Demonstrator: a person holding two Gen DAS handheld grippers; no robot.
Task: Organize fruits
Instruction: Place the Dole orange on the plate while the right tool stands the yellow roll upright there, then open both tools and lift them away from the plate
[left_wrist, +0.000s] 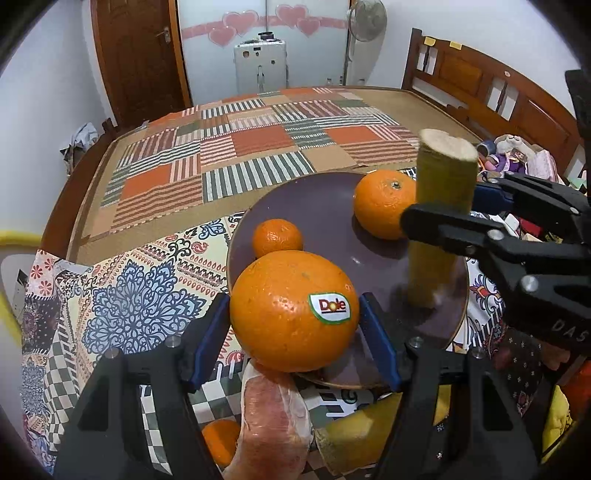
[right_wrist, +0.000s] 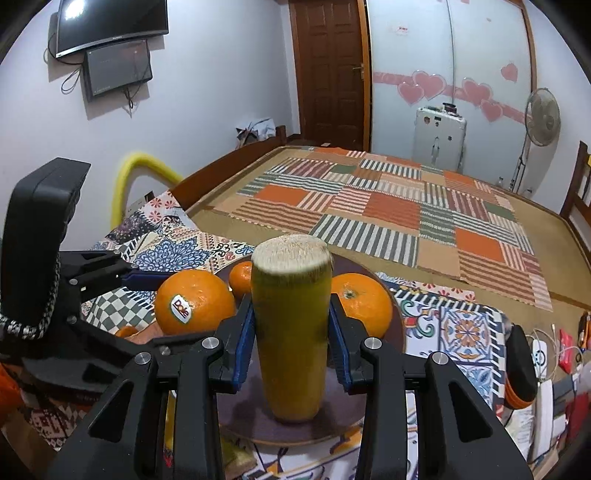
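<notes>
Left tool (left_wrist: 295, 314) clamped on Dole orange (left_wrist: 293, 310) at plate (left_wrist: 325, 206) edge, right tool (right_wrist: 291, 332) gripping upright cane (right_wrist: 291, 332) on plate, two oranges behind.

Counted around the purple plate (left_wrist: 325, 206): three oranges (left_wrist: 293, 310) over it, one sugarcane piece (left_wrist: 439, 218) standing on it, another orange (left_wrist: 219, 441) just below its near rim.

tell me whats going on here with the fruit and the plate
A person with two handheld grippers is loading fruit onto a dark round plate. The left gripper holds a large Dole-stickered orange at the plate's near edge. The right gripper clamps an upright sugarcane piece standing on the plate. Another orange and a small mandarin already sit there.
</notes>
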